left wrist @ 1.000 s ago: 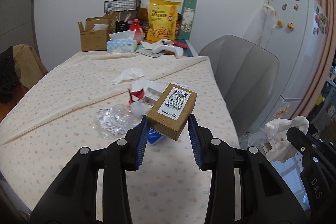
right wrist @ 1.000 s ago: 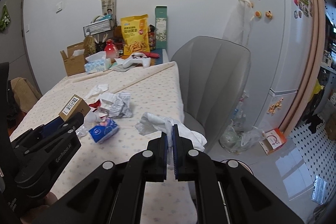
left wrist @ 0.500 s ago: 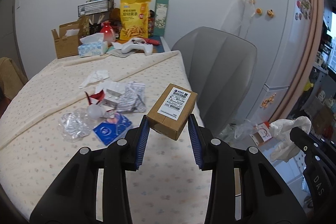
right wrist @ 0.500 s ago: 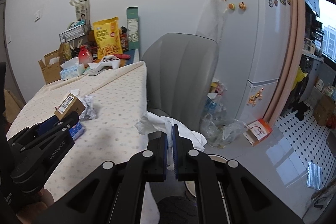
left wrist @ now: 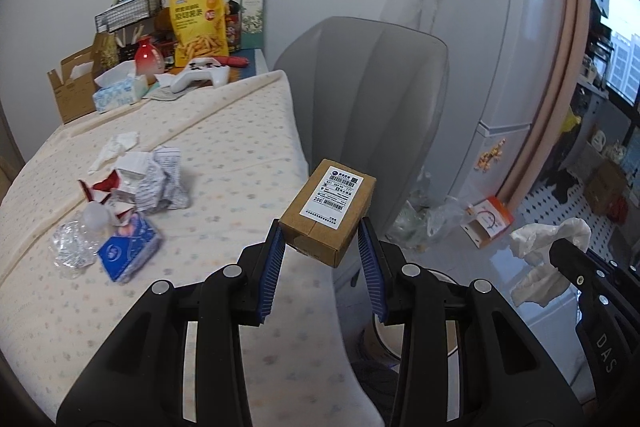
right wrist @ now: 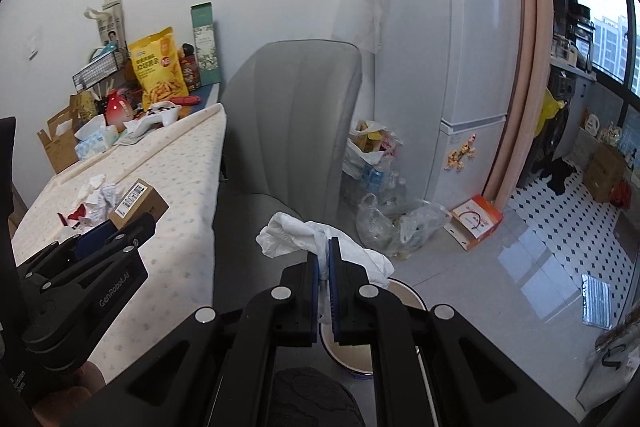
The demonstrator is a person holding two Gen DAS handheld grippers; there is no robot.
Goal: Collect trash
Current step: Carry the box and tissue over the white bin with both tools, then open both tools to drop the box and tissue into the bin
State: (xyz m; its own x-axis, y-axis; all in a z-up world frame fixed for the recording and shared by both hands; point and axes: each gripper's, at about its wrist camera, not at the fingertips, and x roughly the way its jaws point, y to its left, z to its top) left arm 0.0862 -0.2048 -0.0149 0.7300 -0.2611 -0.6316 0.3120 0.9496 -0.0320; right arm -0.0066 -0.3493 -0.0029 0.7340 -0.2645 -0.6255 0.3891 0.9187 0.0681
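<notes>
The left gripper (left wrist: 322, 247) has its blue pads clamped partway open on a small cardboard box (left wrist: 329, 209), held in the air past the table's (left wrist: 224, 155) right edge, in front of the grey chair (left wrist: 372, 99). The right gripper (right wrist: 329, 259), jaws almost together, pinches a crumpled white tissue (right wrist: 296, 237) above a round bin (right wrist: 404, 297) on the floor. More litter lies on the table to the left: crumpled paper (left wrist: 166, 179) and a blue packet (left wrist: 128, 249).
</notes>
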